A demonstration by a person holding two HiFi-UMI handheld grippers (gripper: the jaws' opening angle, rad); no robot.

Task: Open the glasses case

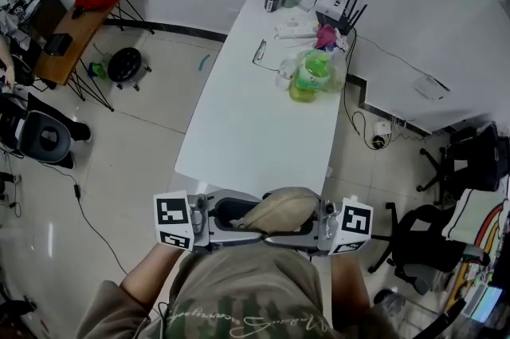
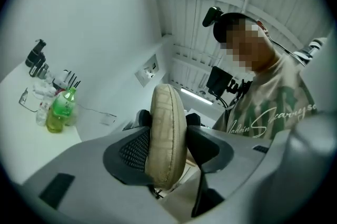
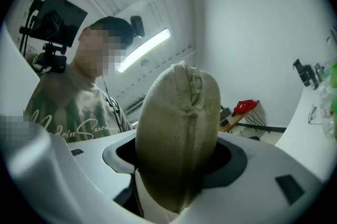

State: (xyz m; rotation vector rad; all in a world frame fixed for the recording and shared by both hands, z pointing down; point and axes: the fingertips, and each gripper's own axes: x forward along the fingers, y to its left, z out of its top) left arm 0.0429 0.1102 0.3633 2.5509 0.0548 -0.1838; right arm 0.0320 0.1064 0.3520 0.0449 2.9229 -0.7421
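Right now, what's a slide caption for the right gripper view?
Right gripper grips the closed beige glasses case end-on, its seam in plain view.

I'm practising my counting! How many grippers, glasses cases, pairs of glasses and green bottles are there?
grippers: 2, the left gripper and the right gripper
glasses case: 1
pair of glasses: 1
green bottle: 1
total: 5
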